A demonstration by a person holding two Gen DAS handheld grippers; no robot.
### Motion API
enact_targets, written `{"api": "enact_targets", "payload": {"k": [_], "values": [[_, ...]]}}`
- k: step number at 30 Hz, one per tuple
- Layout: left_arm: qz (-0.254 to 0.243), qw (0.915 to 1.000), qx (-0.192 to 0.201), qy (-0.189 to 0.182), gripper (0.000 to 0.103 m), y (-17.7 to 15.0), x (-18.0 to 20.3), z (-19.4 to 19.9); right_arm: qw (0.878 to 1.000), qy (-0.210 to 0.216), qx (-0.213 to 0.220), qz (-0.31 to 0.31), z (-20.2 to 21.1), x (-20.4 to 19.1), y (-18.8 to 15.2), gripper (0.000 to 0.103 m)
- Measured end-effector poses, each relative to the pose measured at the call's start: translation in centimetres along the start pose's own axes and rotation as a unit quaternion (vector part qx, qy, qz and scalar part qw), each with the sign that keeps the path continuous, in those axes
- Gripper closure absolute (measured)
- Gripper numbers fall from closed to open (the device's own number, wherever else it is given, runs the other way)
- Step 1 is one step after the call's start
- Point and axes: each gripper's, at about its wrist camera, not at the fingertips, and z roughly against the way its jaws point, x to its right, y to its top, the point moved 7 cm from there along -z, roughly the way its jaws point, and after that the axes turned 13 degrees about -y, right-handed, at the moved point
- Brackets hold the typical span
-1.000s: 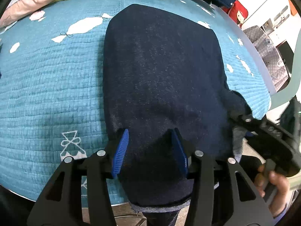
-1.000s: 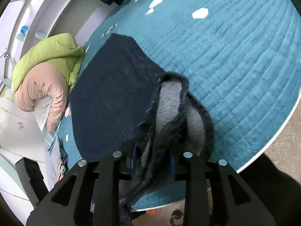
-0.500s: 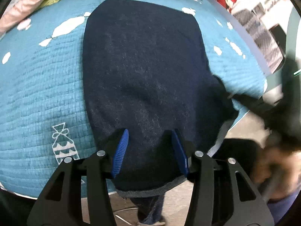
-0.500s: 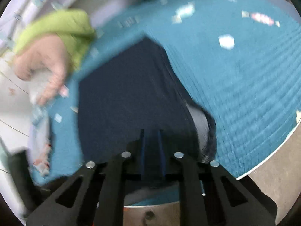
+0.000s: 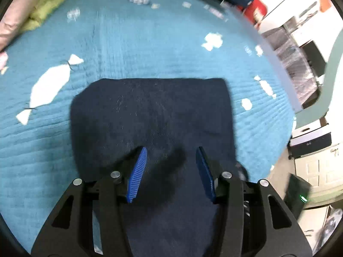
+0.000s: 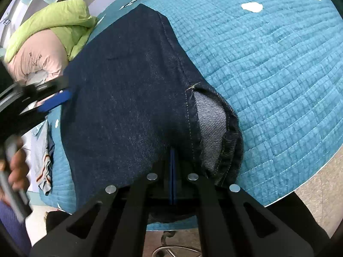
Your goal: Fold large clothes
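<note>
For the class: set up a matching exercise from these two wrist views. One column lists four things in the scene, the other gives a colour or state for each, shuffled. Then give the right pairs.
Things:
1. dark denim garment
2. quilted cover
3. left gripper
4. right gripper

Colours or states:
A. jaws shut, blue pads together
B. teal with white shapes
C. jaws apart above the cloth
D. navy, a paler inside showing at one edge

Pairs: 1-D, 2-B, 3-C, 4-A
</note>
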Motion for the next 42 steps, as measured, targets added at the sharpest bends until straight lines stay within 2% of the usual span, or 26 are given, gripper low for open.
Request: {"api": "enact_targets", "payload": {"k": [3,4,5,9,12,15,17,18,19,26,31,33,37,40,42], "values": [[0.026,0.9993,-0.027,-0.008,0.055,0.6,-1.7,-2.2,1.000,0.008,-0.001,-0.012,1.0,0.8,0.6,0.103],[0.035,0.9989,-0.027,-0.016,0.055,0.7,-2.0,-2.4,1.000,0.013,0.003,-0.016,1.8,0.8,1.0,0.097],[0.045,0.9983,-0.029,-0.022,0.055,0.9,-2.2,-2.6,1.000,0.020,0.015,-0.016,2.7,0.6,1.5,0.097],[0.012,0.9991,-0.040,-0.005,0.055,0.7,-1.9,-2.9,0.998,0.030,0.056,-0.003,4.7,-0.6,5.1,0.097],[0.011,0.9992,-0.038,-0.004,0.050,0.5,-1.8,-2.9,0.998,0.012,0.061,-0.003,3.9,-0.7,7.8,0.097],[0.007,0.9993,-0.034,-0.013,0.044,0.7,-1.5,-3.0,0.998,0.005,0.049,-0.029,3.6,0.8,6.6,0.094],[0.001,0.9994,-0.030,-0.017,0.041,0.7,-1.2,-3.1,0.998,0.002,0.032,-0.046,3.5,2.3,5.0,0.079],[0.000,0.9995,-0.026,-0.018,0.040,0.6,-1.1,-3.1,0.998,0.000,0.025,-0.060,3.5,3.3,4.1,0.063],[-0.002,0.9996,-0.024,-0.017,0.039,0.6,-1.0,-3.2,0.997,-0.001,0.020,-0.069,3.3,3.5,3.6,0.056],[-0.021,0.9991,-0.031,0.018,0.037,0.5,-0.2,-3.7,0.992,0.024,-0.044,-0.119,2.1,5.9,-0.6,0.049],[-0.022,0.9992,-0.025,0.021,0.037,0.4,-0.1,-3.5,0.989,0.022,-0.046,-0.136,1.7,6.7,-1.4,0.047],[-0.023,0.9993,-0.025,0.015,0.037,0.5,0.0,-3.2,0.989,0.033,-0.050,-0.138,1.6,6.6,-1.4,0.042],[0.014,0.9995,0.001,-0.027,0.037,0.8,-0.2,-0.7,0.982,0.094,-0.061,-0.153,1.3,4.9,-1.1,0.041],[0.025,0.9990,0.031,-0.021,0.036,0.3,-1.5,2.0,0.978,0.109,-0.069,-0.163,0.7,4.8,-1.0,0.041],[0.043,0.9975,0.046,-0.031,0.034,-0.6,-3.1,3.4,0.976,0.117,-0.071,-0.171,0.4,4.7,-0.9,0.041]]}}
